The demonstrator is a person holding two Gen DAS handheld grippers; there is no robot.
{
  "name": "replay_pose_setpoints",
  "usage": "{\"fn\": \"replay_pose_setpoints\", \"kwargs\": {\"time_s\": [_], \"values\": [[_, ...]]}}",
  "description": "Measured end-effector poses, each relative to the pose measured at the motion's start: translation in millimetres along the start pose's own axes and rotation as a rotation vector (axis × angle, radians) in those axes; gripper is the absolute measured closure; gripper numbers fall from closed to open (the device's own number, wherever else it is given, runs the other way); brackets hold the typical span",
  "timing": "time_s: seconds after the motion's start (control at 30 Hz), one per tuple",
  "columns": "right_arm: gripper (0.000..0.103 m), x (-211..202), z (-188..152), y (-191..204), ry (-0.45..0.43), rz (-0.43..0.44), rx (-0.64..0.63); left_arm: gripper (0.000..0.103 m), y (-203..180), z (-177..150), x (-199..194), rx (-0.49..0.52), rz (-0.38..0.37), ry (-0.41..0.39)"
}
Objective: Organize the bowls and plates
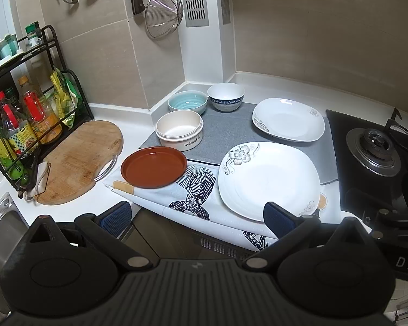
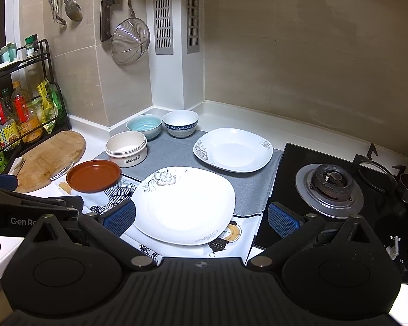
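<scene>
The crockery is laid out on the bench (image 2: 231, 121) between a cutting board at left and a gas hob at right. Two white floral plates are seen: the near plate (image 2: 186, 206) rests partly on a patterned cloth (image 1: 193, 190) and partly on a grey mat (image 2: 174, 157), and the far plate (image 2: 232, 149) lies on the mat, well apart from it. A brown plate (image 2: 93, 176) sits at near left, overlapping the cloth. Three bowls are grouped at far left: a cream bowl (image 2: 126, 146) marked "Delicious", a pale blue bowl (image 2: 144, 125) and a blue-rimmed bowl (image 2: 180, 122), the last two just beside each other.

No item is stacked and nothing is held, so the task is judged to be at its opening step. The left gripper (image 1: 197, 218) is spread wide and empty, held above the bench edge in front of the brown plate. The right gripper (image 2: 202, 217) is likewise wide and empty, with its left pad over the near plate's left rim.

The next move is judged to call for an edge grasp on one plate rim, the gripper being lowered until one finger passes under the rim. The shallow rims leave little clearance.

Contact between the right gripper's pad and the near plate cannot be confirmed. The hob's right side is cut off, and the near bench edge is hidden by the gripper bodies.
</scene>
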State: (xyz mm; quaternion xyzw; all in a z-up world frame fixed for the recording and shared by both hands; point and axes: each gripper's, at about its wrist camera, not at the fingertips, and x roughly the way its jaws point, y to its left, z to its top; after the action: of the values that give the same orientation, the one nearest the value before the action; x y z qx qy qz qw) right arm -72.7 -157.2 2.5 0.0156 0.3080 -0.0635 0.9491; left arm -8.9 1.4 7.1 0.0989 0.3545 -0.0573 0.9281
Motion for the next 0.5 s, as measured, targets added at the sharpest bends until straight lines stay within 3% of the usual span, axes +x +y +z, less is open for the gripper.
{"fn": "replay_pose_setpoints", "kwargs": {"time_s": [0.5], "values": [[0.0, 0.1, -0.4, 0.4, 0.001, 0.001, 0.0, 0.0, 1.0, 1.2, 0.4, -0.003, 0.001, 0.001]]}}
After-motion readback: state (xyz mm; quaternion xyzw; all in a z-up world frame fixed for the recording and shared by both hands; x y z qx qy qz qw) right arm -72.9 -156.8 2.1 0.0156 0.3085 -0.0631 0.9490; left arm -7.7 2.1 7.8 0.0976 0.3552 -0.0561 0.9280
